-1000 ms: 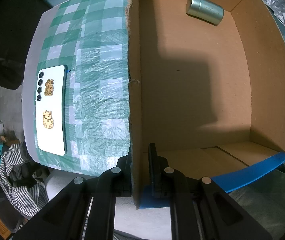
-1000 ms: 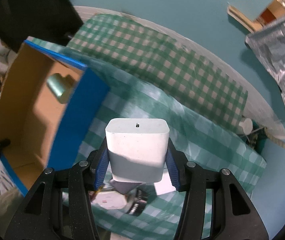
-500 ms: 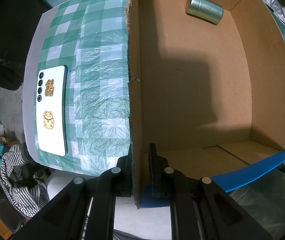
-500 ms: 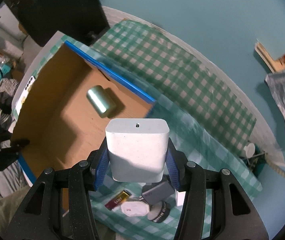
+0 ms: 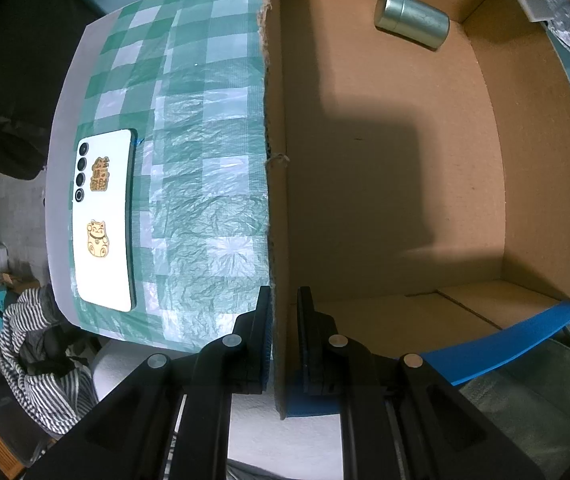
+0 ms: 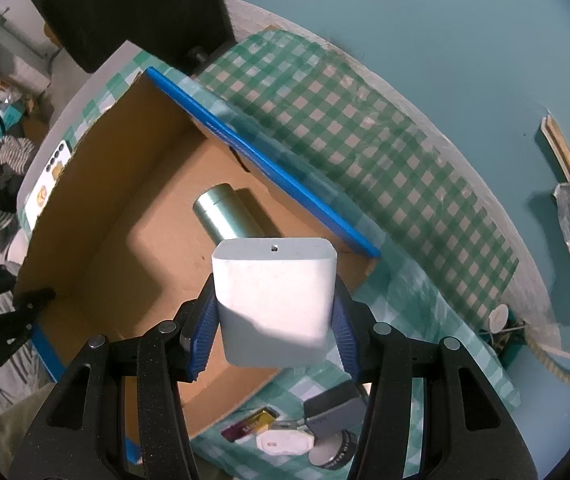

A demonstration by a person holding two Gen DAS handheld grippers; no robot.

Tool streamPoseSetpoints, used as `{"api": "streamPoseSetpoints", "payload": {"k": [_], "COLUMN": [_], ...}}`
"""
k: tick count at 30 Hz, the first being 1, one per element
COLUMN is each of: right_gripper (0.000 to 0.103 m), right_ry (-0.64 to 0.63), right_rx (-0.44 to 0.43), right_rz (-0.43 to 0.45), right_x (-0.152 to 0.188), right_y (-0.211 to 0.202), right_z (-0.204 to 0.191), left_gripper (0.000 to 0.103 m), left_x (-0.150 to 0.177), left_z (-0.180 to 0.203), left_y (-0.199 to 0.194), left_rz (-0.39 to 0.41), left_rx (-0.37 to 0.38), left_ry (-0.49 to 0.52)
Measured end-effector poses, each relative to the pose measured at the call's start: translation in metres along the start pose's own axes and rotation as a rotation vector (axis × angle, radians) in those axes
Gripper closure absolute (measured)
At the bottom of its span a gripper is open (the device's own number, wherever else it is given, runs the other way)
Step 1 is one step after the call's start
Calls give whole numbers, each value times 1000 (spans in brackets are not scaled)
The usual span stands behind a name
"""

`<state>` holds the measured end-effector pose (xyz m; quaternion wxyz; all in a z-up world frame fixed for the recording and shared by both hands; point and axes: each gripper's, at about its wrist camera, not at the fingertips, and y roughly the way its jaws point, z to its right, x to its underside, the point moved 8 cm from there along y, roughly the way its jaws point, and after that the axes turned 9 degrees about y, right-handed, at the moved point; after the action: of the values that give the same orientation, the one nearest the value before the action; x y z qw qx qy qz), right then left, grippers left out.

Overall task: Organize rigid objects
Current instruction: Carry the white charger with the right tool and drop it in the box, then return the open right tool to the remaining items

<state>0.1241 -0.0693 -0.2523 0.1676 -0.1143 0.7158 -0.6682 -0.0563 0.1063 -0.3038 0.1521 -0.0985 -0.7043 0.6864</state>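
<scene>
**boxwatcher:** How far along was the tidy-up at that point?

**umi_fan:** Early, I'd say. Only one thing was in the cardboard box (image 6: 97, 240): a metal canister (image 6: 225, 214) lying on its side near the far wall. The rest of the floor was bare cardboard.

**boxwatcher:** And the second item?

**umi_fan:** The right gripper (image 6: 275, 330) was pinching a white rounded block (image 6: 273, 292), some kind of plug adapter maybe, with its blue pads pressed on both sides. It hung in the air over the box's near corner, not set down yet.

**boxwatcher:** Left side doing anything?

**umi_fan:** The left gripper (image 5: 285, 340) was clamped tight on the box's side wall, steadying it, I reckon.

**boxwatcher:** What's left?

**umi_fan:** A small pile (image 6: 301, 436) on the checked tablecloth (image 6: 365, 148) just outside the box: a grey block, a white tag-like piece, something round, a flat reddish thing. Plus a phone (image 5: 103, 220) lying beyond the opposite wall, though I couldn't tell if that counted.
</scene>
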Motion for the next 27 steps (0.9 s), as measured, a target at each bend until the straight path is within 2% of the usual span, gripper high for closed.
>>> {"api": "streamPoseSetpoints", "payload": {"k": [17, 27], "right_gripper": [52, 52], "right_ry": [-21, -17], "right_rx": [51, 65], "right_rz": [-83, -57], "right_x": [8, 6], "right_y": [46, 46], "right_z": [-7, 1], "left_gripper": [93, 93], "left_x": [1, 1], "left_z": [-2, -3], "left_y": [2, 2], "left_rz": [-2, -2], "left_rx": [10, 8], "left_ry": [-11, -6]}}
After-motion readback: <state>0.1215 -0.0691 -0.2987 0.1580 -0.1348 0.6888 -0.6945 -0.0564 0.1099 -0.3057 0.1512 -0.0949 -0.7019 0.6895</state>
